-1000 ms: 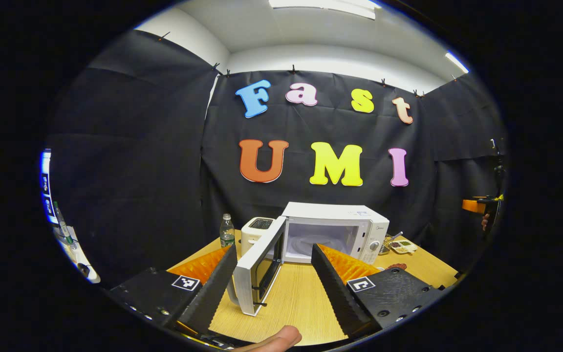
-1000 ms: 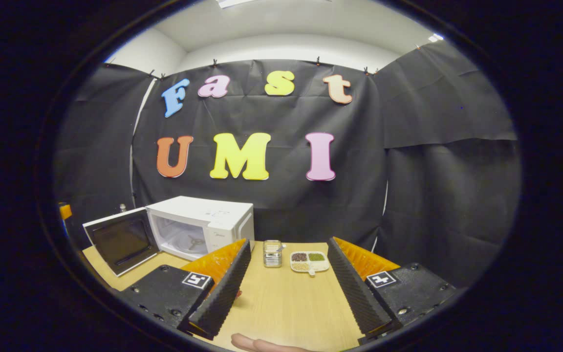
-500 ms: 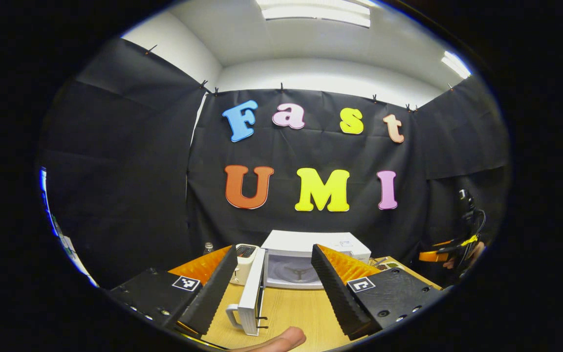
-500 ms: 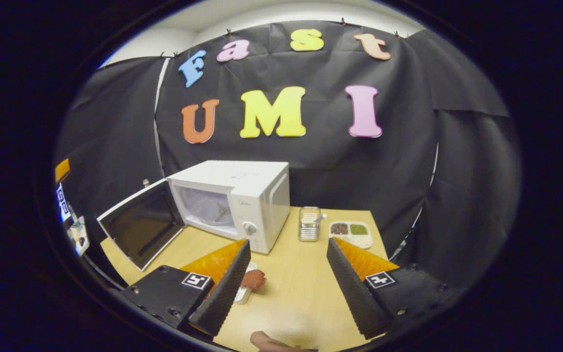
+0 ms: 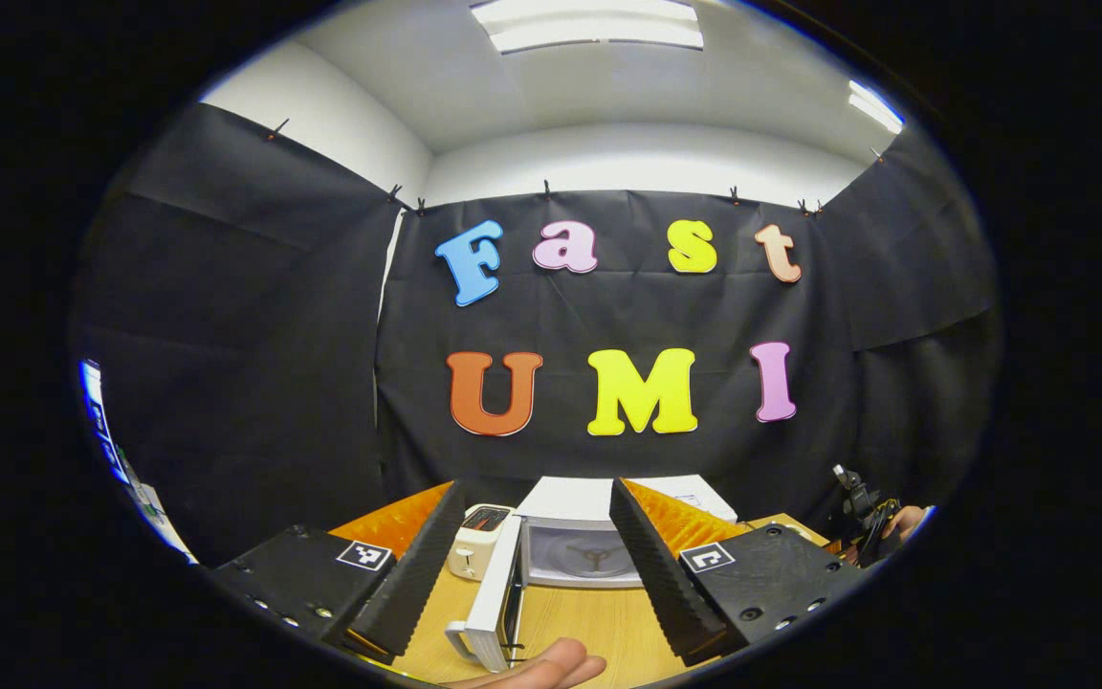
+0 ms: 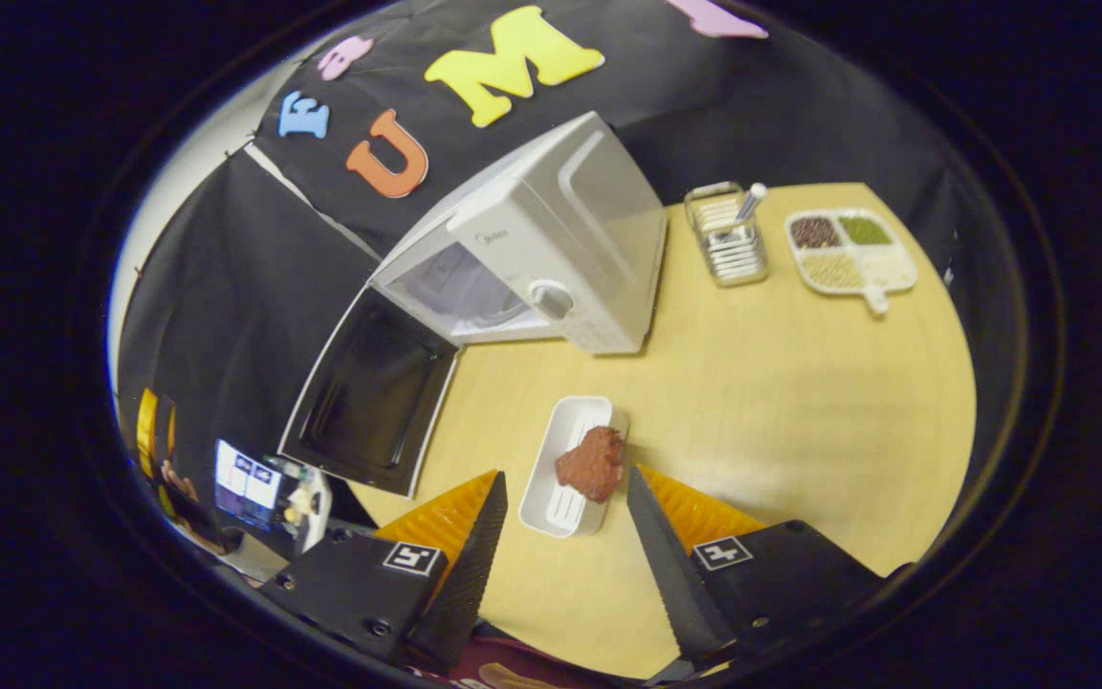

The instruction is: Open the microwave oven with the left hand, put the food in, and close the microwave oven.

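Note:
The white microwave (image 6: 551, 244) stands on the wooden table with its door (image 6: 369, 392) swung wide open. In front of it lies a white tray (image 6: 565, 464) holding a reddish-brown piece of food (image 6: 591, 464). My right gripper (image 6: 565, 493) hovers open above the tray, its fingers on either side of the tray's near end and apart from it. In the left gripper view the microwave (image 5: 589, 536) shows beyond my open left gripper (image 5: 534, 493), its door (image 5: 496, 593) edge-on; the left gripper holds nothing.
A white toaster (image 5: 477, 541) stands left of the microwave. At the back right of the table (image 6: 800, 402) are a metal holder (image 6: 728, 239) and a divided dish of grains (image 6: 848, 251). A fingertip (image 5: 541, 668) shows at the bottom of the left view.
My right gripper has risen and tilted down over the tray, which now lies between its fingers. My left gripper has drawn back and tilted up a little; the microwave sits lower in its view.

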A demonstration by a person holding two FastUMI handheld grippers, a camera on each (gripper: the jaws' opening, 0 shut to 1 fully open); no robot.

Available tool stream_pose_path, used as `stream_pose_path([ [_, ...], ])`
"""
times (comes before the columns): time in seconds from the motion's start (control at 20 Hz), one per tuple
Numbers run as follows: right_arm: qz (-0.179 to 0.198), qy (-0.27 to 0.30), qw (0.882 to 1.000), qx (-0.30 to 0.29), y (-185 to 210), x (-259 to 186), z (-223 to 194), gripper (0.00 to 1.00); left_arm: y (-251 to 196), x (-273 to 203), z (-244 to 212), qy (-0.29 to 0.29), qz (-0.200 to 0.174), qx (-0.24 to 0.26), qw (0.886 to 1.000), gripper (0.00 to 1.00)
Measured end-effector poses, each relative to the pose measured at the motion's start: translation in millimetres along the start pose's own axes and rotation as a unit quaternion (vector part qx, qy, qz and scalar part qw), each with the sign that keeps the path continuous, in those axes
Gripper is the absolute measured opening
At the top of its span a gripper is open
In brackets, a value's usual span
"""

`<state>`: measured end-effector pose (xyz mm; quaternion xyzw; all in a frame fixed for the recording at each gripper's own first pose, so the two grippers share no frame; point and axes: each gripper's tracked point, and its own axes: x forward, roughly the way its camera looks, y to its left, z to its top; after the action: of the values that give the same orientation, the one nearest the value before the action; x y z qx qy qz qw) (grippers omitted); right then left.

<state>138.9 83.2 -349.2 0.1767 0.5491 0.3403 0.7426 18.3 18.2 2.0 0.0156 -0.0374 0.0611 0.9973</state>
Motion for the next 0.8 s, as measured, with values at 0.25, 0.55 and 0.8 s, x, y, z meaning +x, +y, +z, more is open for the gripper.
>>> stream_pose_path([
  [0.25,0.011,0.030,0.998,0.053,-28,31,4,0.76,-4,9,-14,0.021,0.001,0.005,1.000,0.94],
  [0.55,0.043,0.063,0.992,0.103,-28,51,-10,0.15,-1,15,-24,0.037,0.008,-0.002,0.999,0.93],
  [0.8,-0.007,0.014,1.000,-0.002,-10,19,-11,0.10,3,10,-24,0.030,0.002,-0.001,1.000,0.94],
])
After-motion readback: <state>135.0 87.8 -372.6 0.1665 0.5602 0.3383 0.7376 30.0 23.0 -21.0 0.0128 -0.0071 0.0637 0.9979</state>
